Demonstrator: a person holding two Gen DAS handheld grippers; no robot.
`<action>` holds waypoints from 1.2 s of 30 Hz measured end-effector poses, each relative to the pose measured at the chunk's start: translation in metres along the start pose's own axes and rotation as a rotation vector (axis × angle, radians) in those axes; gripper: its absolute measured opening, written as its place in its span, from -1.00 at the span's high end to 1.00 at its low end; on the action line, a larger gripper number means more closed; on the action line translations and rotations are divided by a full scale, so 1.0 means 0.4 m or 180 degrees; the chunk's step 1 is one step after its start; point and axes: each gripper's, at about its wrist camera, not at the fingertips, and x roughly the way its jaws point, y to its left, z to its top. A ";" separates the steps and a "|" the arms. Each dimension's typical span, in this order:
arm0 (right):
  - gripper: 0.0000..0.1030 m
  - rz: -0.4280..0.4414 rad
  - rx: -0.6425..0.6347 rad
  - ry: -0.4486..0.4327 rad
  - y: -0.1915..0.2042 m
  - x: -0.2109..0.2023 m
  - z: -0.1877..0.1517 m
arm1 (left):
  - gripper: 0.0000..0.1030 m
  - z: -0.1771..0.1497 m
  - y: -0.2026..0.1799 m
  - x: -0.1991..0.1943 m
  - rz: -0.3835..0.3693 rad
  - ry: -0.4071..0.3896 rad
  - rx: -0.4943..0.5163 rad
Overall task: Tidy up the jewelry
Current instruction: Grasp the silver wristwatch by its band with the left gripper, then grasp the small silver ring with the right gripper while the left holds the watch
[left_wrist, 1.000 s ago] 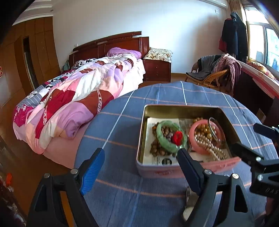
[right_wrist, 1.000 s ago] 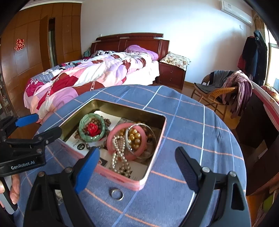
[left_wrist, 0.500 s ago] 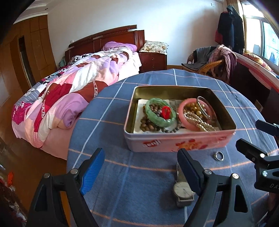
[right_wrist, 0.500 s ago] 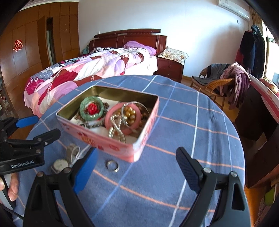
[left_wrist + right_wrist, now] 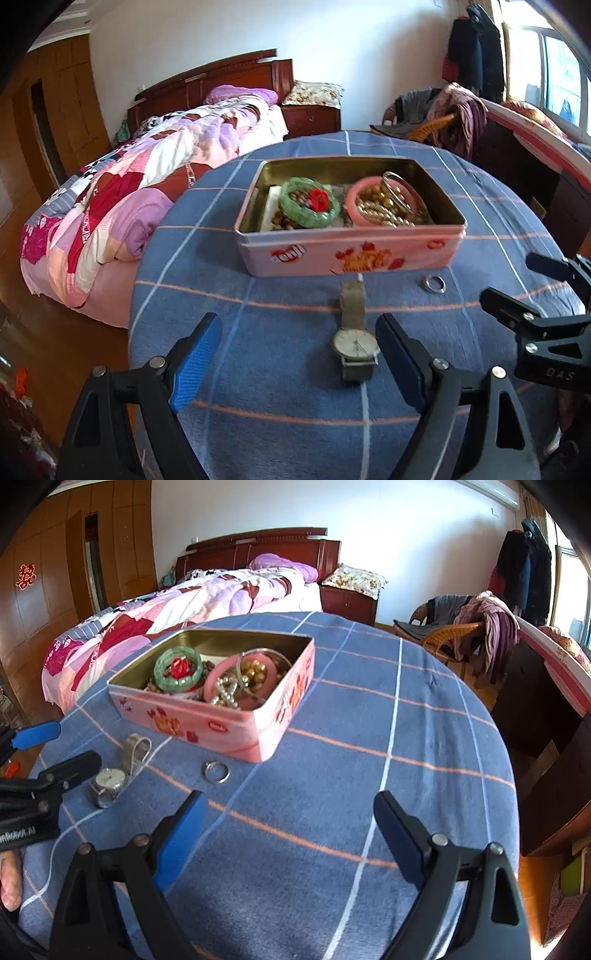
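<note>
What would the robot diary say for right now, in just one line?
left hand-held gripper: open, empty | right hand-held gripper: open, empty | watch, ring: on table | bracelets, beads: in tin

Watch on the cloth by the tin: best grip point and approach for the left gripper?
Probably take the watch at its round case, from above, left gripper fingers straddling the case across its width. It lies flat, face up, mesh strap running toward the pink tin, so the case edges are the only raised, rigid part; the strap looks floppy and thin.
</note>
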 end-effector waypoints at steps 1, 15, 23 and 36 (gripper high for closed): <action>-0.80 -0.0018 -0.0019 -0.0001 0.003 -0.001 0.000 | -0.65 -0.003 -0.006 0.002 -0.0011 0.0008 0.0026; -0.83 -0.0151 -0.0187 -0.0012 0.028 0.001 -0.005 | 0.41 0.026 -0.026 0.109 -0.0442 0.0322 -0.0042; -0.74 -0.0001 -0.0104 0.0036 0.023 0.006 0.004 | 0.69 0.035 0.008 0.081 -0.0435 0.0196 -0.0104; 0.03 0.0274 -0.0034 0.0426 0.080 0.082 0.052 | 0.69 0.062 0.057 0.096 -0.0211 0.0128 -0.0215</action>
